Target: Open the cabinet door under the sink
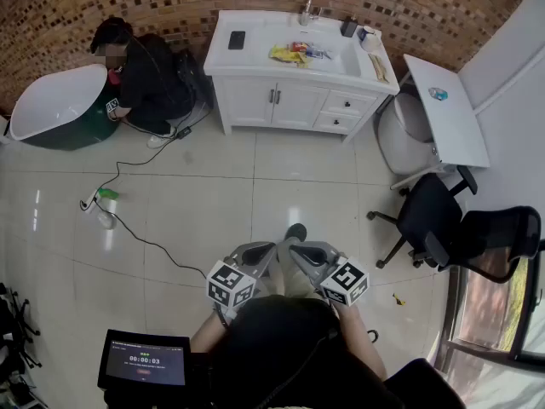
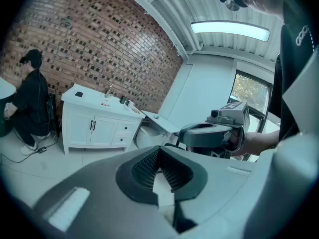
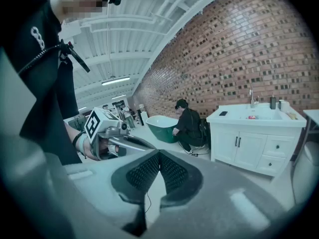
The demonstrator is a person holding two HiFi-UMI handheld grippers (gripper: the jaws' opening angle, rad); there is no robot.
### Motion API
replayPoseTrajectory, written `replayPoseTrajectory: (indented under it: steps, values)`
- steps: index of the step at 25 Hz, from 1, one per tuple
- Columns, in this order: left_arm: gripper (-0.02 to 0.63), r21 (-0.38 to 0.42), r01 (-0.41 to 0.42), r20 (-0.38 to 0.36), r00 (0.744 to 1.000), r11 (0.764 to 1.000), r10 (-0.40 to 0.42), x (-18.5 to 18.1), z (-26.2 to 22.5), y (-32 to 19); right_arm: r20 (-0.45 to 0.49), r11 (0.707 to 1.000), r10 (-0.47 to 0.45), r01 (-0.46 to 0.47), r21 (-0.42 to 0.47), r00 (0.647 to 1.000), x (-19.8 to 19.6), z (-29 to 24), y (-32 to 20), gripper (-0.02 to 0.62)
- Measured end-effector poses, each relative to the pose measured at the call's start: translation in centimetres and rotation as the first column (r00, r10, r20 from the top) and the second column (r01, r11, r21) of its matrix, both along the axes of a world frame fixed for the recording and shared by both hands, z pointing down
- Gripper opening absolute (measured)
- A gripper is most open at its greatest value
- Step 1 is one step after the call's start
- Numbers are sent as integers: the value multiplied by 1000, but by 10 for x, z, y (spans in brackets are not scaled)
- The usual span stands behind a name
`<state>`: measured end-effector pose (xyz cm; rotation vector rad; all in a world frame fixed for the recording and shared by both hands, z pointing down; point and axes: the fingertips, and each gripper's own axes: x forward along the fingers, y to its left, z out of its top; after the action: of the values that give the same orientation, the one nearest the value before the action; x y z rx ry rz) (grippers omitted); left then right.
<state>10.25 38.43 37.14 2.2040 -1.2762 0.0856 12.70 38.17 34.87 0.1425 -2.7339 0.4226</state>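
- Both grippers are clenched shut with nothing in them. The left gripper (image 1: 271,249) and right gripper (image 1: 295,245) sit side by side, low in front of me.
- The cabinet door (image 1: 298,105) is closed, way across the tiled floor, under the white vanity's worktop (image 1: 255,58).
- The dark handles (image 1: 275,96) sit where the two doors meet.
- My take: walk up first, open one gripper, pinch the handle square, then swing along the hinge arc, no yanking.
- Give the crouched person (image 1: 145,79) left of the vanity some room.
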Motion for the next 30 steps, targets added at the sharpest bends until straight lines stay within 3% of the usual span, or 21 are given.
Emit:
replayPoseTrajectory:
  steps: [7,14,20,30]
  values:
    - [15,-2,17,28,999,1000,-17,-17,4,-46,23,1000,-18,18,-17,1000,-18,9,-52,-9]
    - [15,5,42,65,997,999,-43,-47,-16,-124,61,1000,-8,8,-7,998,-41,-5,-138,-9]
    - [15,27,11,98,995,1000,-13,-37,-33,-203,83,999,32,-30,-26,996,-32,-11,-221,-9]
    - [15,-25,24,118,993,999,-21,-18,-21,-282,104,995,81,-74,-74,991,-1,-2,-318,-9]
